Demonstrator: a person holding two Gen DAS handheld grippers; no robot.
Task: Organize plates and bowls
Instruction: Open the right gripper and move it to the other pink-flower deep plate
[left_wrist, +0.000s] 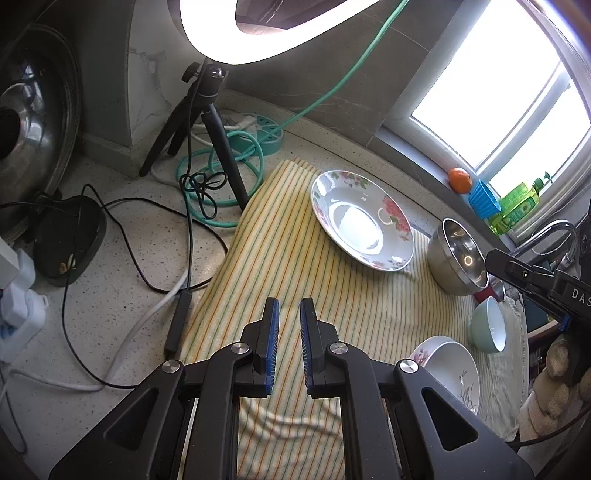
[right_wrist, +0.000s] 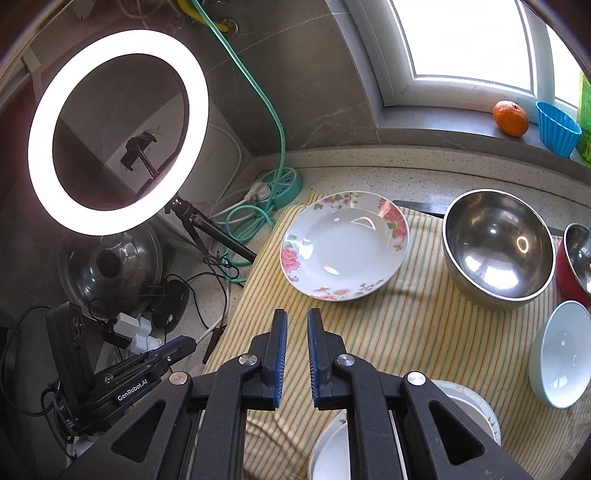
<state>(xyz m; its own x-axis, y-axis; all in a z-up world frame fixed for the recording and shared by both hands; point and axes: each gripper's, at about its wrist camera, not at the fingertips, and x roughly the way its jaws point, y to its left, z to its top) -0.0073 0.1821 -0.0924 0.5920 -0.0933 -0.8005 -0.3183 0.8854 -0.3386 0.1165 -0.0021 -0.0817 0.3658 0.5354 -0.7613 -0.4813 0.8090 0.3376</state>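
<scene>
A floral plate (left_wrist: 364, 221) (right_wrist: 343, 243) lies at the far end of a striped cloth (left_wrist: 295, 258) (right_wrist: 406, 332). Right of it stands a large steel bowl (left_wrist: 458, 254) (right_wrist: 498, 247), with a red bowl (right_wrist: 576, 266) beside it. Nearer are a pale green bowl (left_wrist: 489, 325) (right_wrist: 561, 354) and a white floral dish (left_wrist: 454, 369) (right_wrist: 476, 406). My left gripper (left_wrist: 289, 310) (right_wrist: 184, 345) hovers over the cloth's left part, shut and empty. My right gripper (right_wrist: 297, 317) (left_wrist: 495, 258) hangs above the near dishes, its jaws nearly together with nothing between them.
A ring light (right_wrist: 118, 129) on a tripod (left_wrist: 207, 122) stands left of the cloth among cables (left_wrist: 147, 258) and a teal power strip (right_wrist: 280, 184). A pot lid (left_wrist: 26, 110) leans at the far left. An orange (right_wrist: 510, 118), blue cup (right_wrist: 557, 127) and green bottle (left_wrist: 517, 206) line the window sill.
</scene>
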